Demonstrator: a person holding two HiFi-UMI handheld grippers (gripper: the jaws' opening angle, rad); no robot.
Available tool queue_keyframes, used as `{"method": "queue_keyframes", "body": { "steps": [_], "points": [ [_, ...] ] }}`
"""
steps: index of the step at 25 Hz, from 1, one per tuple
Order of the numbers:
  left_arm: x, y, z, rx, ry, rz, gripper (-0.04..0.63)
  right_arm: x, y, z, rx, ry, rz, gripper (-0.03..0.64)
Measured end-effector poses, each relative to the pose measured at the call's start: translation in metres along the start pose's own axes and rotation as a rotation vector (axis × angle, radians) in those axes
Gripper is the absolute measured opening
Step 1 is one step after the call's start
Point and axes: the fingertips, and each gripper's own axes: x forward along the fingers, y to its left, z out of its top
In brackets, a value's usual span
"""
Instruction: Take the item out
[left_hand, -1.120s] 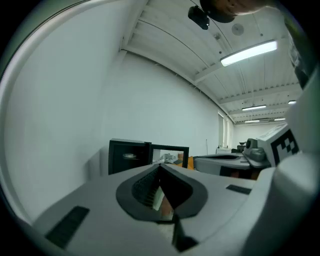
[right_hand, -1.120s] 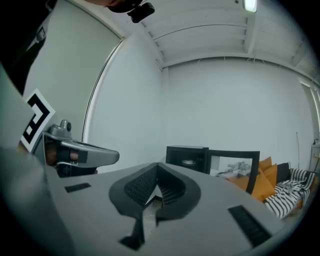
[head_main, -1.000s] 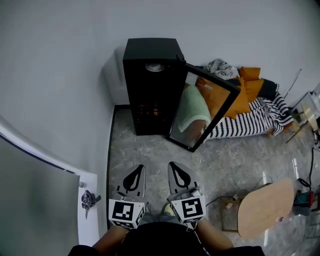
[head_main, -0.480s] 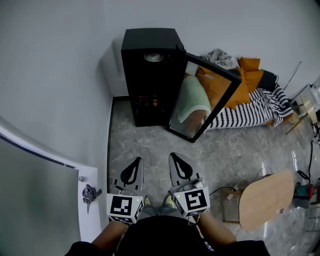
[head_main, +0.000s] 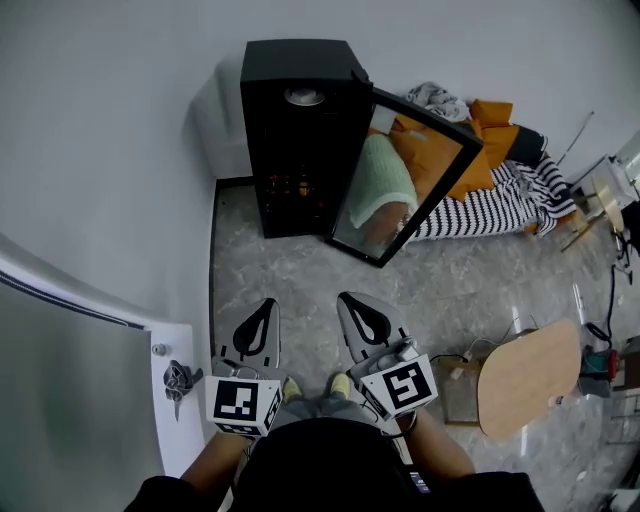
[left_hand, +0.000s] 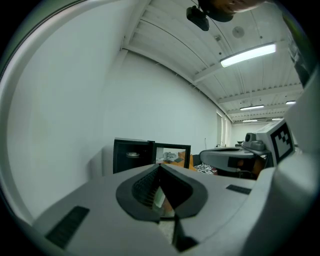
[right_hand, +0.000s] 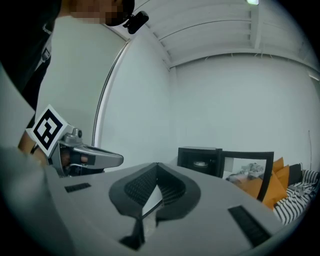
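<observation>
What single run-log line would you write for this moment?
left gripper: shut, empty | right gripper: shut, empty | tall black cabinet: reflective door open | grippers: short of cabinet

No legible text, brand, number or sign found in any view. I note only coded patterns: black-and-white square markers on the left marker cube (head_main: 240, 400) and the right marker cube (head_main: 405, 386), both near. They carry no letters or digits.

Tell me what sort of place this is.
Probably an office-type room staged as living space: a black cabinet with its glass door open by the wall, orange cushions and striped bedding on the floor, strip lights overhead.
</observation>
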Motion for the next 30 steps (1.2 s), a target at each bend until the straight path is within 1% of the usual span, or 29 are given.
{"method": "queue_keyframes", "body": {
  "steps": [3,7,10,12,15,17,22,27,30],
  "points": [
    [-0.009,0.005,-0.003,-0.007,0.007,-0.02,0.005,0.002,0.015,0.004,-0.025,0.007,0.029,0.006],
    [-0.013,0.022,0.004,-0.009,-0.004,-0.029,0.005,0.012,0.017,0.004,0.018,0.064,0.066,0.006],
    [-0.02,0.03,0.003,-0.018,-0.015,-0.015,0.005,0.013,0.005,0.012,0.026,0.044,0.011,0.006],
    [-0.026,0.026,-0.002,-0.028,-0.01,-0.02,0.005,0.006,-0.004,0.015,0.017,0.046,-0.032,0.006],
    [-0.026,0.022,-0.007,-0.03,-0.002,-0.035,0.005,0.001,-0.016,0.019,0.001,0.053,-0.072,0.006],
    [-0.023,0.02,-0.012,-0.036,0.002,-0.04,0.005,-0.001,-0.024,0.016,0.009,0.05,-0.101,0.006],
    [-0.015,0.015,-0.016,-0.034,-0.012,-0.043,0.005,-0.003,-0.031,0.003,0.009,0.051,-0.121,0.006],
    [0.007,0.033,-0.008,-0.033,-0.012,-0.023,0.005,0.025,-0.045,-0.003,0.025,0.065,-0.125,0.006],
    [0.022,0.044,-0.004,-0.025,-0.003,-0.008,0.005,0.043,-0.055,-0.001,0.015,0.063,-0.113,0.006]
  ]
}}
